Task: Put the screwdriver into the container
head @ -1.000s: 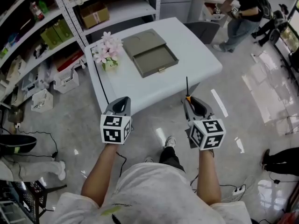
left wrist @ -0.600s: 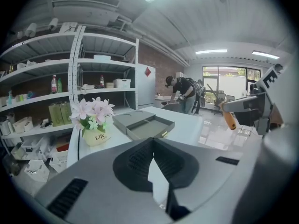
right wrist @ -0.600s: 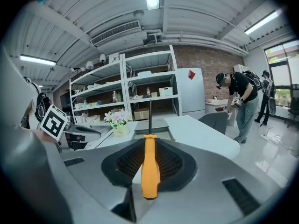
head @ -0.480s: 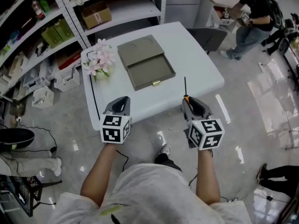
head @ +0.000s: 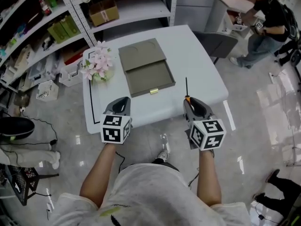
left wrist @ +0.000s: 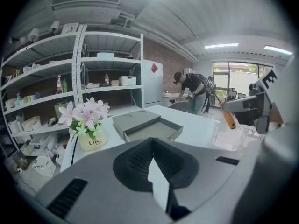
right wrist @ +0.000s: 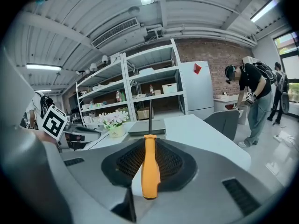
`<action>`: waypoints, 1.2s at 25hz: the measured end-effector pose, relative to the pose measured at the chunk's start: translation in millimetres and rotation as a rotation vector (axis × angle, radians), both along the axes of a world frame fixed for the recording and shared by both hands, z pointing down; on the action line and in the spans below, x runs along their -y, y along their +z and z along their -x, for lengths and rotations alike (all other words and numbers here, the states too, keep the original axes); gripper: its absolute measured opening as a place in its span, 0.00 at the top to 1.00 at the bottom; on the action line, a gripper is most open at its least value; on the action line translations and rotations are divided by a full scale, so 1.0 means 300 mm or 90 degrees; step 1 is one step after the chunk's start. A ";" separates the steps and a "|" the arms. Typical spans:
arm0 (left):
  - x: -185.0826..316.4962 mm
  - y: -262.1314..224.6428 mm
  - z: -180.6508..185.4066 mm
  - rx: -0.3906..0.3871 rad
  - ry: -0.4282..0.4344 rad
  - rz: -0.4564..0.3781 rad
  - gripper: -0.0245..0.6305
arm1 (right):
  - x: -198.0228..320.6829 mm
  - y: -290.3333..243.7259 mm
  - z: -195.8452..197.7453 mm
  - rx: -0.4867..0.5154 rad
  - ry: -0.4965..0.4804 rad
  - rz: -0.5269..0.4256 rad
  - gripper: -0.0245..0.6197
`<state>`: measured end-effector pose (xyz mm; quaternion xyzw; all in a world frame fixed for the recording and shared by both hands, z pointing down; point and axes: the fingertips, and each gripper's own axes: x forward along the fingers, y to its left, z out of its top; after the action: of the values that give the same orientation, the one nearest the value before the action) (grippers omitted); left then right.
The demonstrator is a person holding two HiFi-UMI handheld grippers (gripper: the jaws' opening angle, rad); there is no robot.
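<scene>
My right gripper point(head: 189, 101) is shut on a screwdriver point(right wrist: 149, 164) with an orange handle; its thin black shaft point(head: 186, 85) points forward over the near edge of the white table point(head: 197, 65). The container point(head: 146, 67), a flat olive-grey box with its drawer pulled out toward me, lies in the middle of the table, ahead and left of the screwdriver tip. In the left gripper view the same container point(left wrist: 145, 126) lies beyond my left gripper point(head: 121, 103), whose jaws are shut with nothing between them; it hovers at the table's near left edge.
A pot of pink flowers point(head: 97, 66) stands on the table's left side, next to the box. Metal shelving point(head: 70, 18) with cartons runs behind the table. A grey chair point(head: 217, 42) sits at the right, and a person point(head: 268, 27) stands farther right.
The table and box have come closer and shifted in the head view as I walked up to them. Both grippers hold the same pose, the screwdriver still gripped.
</scene>
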<state>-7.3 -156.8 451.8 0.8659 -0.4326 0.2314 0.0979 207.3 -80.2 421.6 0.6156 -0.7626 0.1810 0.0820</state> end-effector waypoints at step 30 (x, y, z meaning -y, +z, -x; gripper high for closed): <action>0.280 0.115 0.132 -0.013 -0.121 0.021 0.96 | 0.458 0.130 0.166 -0.186 -0.351 0.088 0.85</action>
<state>-46.9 -240.6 486.4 0.8216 -0.5079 0.2190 0.1380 157.4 -217.5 460.6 0.3981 -0.8667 0.1129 0.2784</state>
